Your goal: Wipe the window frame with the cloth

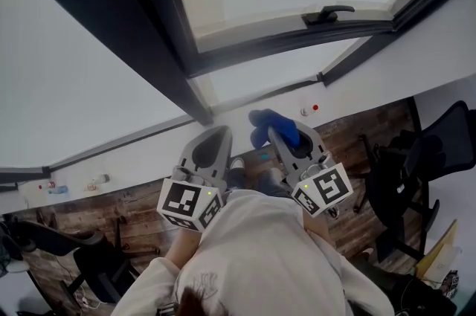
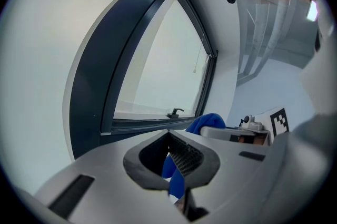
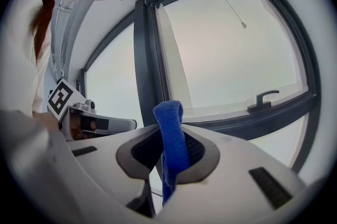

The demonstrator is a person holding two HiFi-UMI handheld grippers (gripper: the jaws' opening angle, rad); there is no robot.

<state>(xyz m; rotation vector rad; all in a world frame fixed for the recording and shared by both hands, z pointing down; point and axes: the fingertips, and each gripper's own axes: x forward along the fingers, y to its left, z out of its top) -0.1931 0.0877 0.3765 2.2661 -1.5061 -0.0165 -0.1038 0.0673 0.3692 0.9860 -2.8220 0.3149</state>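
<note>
My right gripper (image 3: 174, 167): jaws clenched on the blue cloth (image 3: 169, 133), which stands upright between them, apparently short of the dark window frame (image 1: 165, 17). My left gripper (image 2: 176, 178): jaws closed, empty. Step in hand, as I judge it: approach, no wiping yet. The next move calls for pressing the cloth flat on the frame, then stroking along it

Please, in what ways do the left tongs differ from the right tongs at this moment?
The right tongs clamp a blue cloth, whose end stands up above them; the left tongs hold nothing. The left tongs point near the foot of the dark window frame; the right tongs point further right, at the white wall. Both are shut and grey, and each carries a marker cube.
</note>
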